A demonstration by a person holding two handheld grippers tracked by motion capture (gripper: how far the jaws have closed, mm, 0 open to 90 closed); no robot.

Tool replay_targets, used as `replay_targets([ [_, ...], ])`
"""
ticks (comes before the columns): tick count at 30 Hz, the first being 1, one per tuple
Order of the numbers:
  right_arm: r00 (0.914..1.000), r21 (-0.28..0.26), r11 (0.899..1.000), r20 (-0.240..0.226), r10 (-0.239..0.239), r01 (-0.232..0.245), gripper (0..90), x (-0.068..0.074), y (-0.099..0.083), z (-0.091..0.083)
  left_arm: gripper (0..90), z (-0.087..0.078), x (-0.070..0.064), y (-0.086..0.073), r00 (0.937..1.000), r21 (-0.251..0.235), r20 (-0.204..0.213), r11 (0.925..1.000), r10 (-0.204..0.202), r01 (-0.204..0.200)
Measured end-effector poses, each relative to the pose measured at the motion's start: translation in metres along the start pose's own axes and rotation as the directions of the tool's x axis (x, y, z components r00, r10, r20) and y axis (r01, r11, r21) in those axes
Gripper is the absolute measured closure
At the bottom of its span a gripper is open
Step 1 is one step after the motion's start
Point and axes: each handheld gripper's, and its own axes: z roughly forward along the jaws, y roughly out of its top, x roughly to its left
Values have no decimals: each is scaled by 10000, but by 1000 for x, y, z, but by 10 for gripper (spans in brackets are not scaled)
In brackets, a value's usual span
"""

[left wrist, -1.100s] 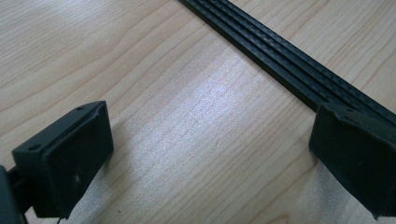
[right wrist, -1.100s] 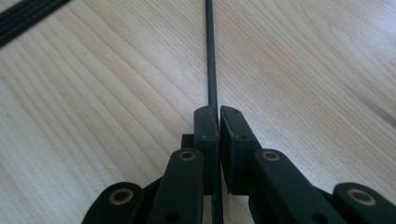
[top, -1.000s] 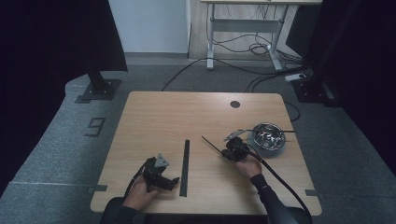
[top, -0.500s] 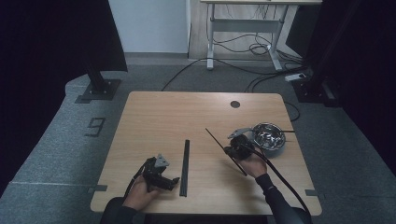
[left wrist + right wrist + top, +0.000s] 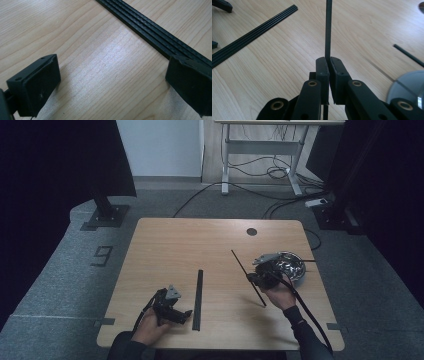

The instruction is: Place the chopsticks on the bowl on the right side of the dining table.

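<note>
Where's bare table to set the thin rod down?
Bare: the far half of the table, between the far edge, the round hole and the flat black strip; also the left side beyond the left tool. Crowded: the right side, where the right tool grips the thin rod beside the metal bowl.

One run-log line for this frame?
right gripper: shut on thin rod | left gripper: open, beside slats | bowl: by right hand
</note>
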Motion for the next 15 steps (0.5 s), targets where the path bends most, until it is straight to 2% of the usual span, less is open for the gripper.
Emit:
replay_targets([
  [15,9992,-240,9994,286,267,-260,860,-15,-1,-43,0,0,0,0,10000,12,2,10000,-11,11],
])
